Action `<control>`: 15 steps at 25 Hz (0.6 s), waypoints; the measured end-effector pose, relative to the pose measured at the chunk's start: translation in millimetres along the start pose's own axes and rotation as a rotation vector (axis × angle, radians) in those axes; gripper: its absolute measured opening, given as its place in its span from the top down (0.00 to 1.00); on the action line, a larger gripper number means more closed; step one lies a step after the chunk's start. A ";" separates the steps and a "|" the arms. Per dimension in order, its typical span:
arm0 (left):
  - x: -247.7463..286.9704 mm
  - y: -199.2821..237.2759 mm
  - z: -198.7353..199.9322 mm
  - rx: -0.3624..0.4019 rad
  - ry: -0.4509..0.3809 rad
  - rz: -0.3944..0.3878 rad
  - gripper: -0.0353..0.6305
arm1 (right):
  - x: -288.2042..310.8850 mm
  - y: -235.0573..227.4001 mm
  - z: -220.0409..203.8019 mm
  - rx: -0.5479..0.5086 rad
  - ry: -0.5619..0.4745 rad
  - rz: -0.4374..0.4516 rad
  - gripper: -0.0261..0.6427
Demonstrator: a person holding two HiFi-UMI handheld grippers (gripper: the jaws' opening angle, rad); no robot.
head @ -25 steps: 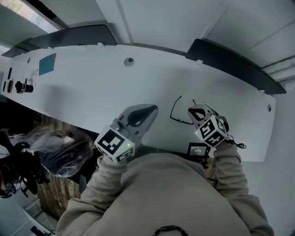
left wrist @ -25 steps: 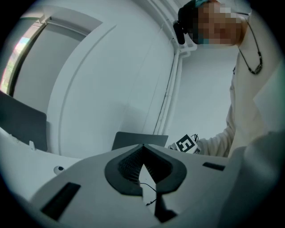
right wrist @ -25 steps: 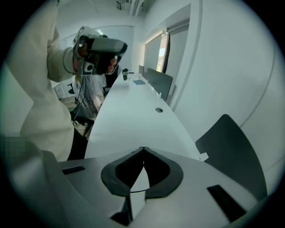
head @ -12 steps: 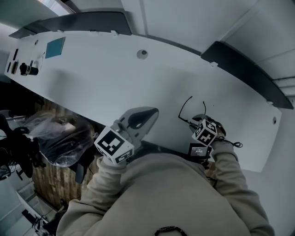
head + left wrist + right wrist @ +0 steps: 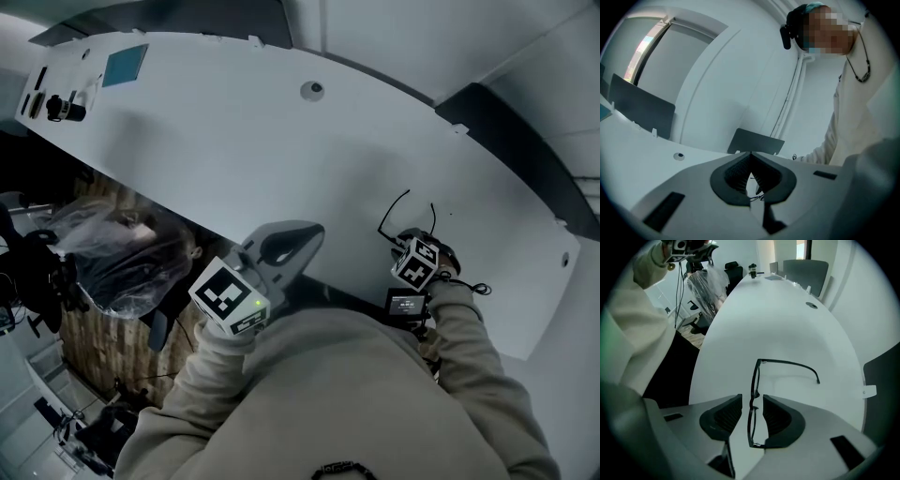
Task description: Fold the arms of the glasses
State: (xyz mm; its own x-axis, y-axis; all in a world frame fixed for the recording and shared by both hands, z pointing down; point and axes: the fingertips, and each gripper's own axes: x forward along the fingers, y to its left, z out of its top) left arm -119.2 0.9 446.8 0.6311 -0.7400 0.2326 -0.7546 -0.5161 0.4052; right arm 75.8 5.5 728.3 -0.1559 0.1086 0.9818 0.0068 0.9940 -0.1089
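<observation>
Black thin-framed glasses lie on the white table, both arms sticking out away from me. In the right gripper view the front frame runs straight between the jaws; one arm is unfolded, the other is hidden behind a jaw. My right gripper points steeply down over the frame, its jaws opening, pads clear of the frame on both sides. My left gripper is shut and empty, held over the table's near edge, left of the glasses.
A teal patch and a small dark device sit at the table's far left, a round grommet near the back. Dark panels line the far edge. A plastic-covered chair stands below the near edge.
The right gripper came down to the table with the glasses, tipped to point downward, and its jaws opened off the frame. The left gripper shifted slightly and stayed shut.
</observation>
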 end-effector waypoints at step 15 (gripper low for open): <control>-29.8 7.7 -12.3 -0.021 -0.011 0.065 0.94 | 21.0 -8.1 -6.8 -0.011 0.083 -0.071 0.87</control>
State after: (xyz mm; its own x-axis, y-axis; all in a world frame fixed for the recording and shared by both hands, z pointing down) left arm -141.6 24.3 453.9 0.5790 -0.7764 0.2488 -0.7897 -0.4582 0.4080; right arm 79.1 -0.2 750.9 -0.0740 0.0384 0.9965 0.0092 0.9992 -0.0378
